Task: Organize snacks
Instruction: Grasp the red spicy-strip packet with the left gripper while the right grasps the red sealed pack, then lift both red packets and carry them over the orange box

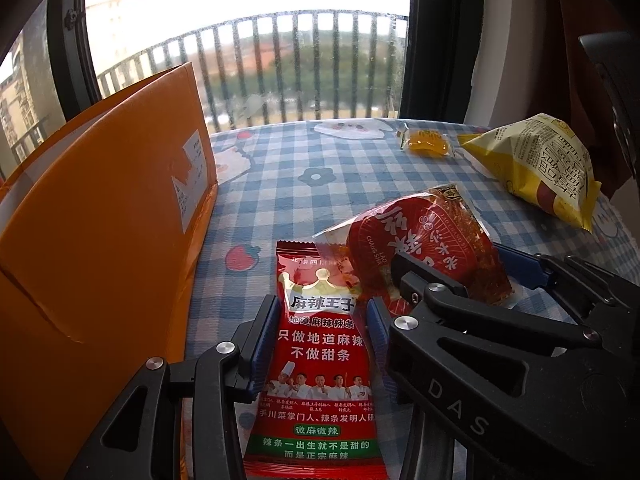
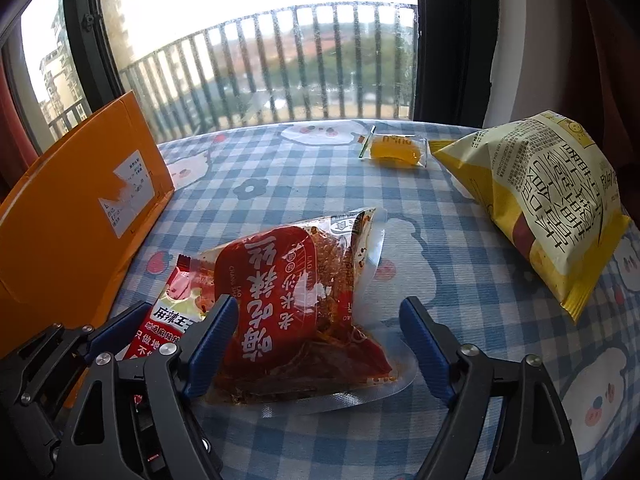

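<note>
A long red spicy-strip packet (image 1: 320, 360) lies on the checked tablecloth between the blue pads of my left gripper (image 1: 323, 320); the pads press its sides. A clear-and-red vacuum snack pack (image 2: 296, 300) lies between the fingers of my open right gripper (image 2: 316, 336), its left pad touching the pack, the right pad apart from it. The pack overlaps the top of the red packet (image 2: 168, 320). My right gripper also shows in the left wrist view (image 1: 448, 280), around the same pack (image 1: 416, 240).
An orange cardboard box (image 1: 100, 240) stands at the left, also in the right wrist view (image 2: 72, 220). A yellow chip bag (image 2: 548, 200) lies at the right. A small orange jelly packet (image 2: 396, 152) lies at the back. A window with railings is behind the table (image 2: 400, 440).
</note>
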Available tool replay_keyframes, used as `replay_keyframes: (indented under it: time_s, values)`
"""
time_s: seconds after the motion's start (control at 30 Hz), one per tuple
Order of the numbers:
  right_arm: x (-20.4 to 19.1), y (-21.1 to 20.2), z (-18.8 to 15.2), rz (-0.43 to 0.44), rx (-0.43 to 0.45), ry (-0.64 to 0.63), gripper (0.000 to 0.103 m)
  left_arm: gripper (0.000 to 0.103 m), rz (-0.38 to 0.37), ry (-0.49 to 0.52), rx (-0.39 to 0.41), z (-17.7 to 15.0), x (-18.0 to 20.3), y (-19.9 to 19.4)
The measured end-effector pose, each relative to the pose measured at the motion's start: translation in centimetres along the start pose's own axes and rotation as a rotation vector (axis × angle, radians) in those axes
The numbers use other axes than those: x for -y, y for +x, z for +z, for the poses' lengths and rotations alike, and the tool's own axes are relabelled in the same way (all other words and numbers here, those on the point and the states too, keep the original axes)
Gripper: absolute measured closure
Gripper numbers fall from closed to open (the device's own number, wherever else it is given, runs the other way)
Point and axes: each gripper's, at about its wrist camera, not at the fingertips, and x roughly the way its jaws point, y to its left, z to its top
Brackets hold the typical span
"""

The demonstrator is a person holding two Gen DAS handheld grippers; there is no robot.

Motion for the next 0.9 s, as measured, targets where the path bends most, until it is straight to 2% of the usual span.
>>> replay_keyframes:
  time_s: [0.03,0.3,0.43,0.5,0.77,0.9]
  values:
    - [0.0,-0.2,-0.1,0.021,0.001,0.003,0.044,0.057,0.001,0.000,0.000,0.0,0.0,0.0]
    - [-0.4,-1.8,-0.4,0.005,0.043,0.010,0.067,0.067,0.005,0.006,0.022,0.1,0.1,-0.7]
    - [0.0,-2.8,-0.8,-0.004,0.056,0.034,0.071,0.072,-0.030,0.013,0.024,-0.1,0.6,-1.4]
    - [0.1,-3.6,-1.1,-0.007,0.071,0.044,0.072,0.078,-0.044,0.014,0.028,-0.3,0.7,-1.9]
    - [-0.5,-5.6,-2.3,-0.034,0.102,0.065,0.074,0.089,-0.045,0.024,0.051,-1.5,0.8,-3.9]
    - [-0.9,-6.6,-3.0,-0.042,0.115,0.065,0.074,0.086,-0.052,0.028,0.053,-2.1,0.9,-4.6]
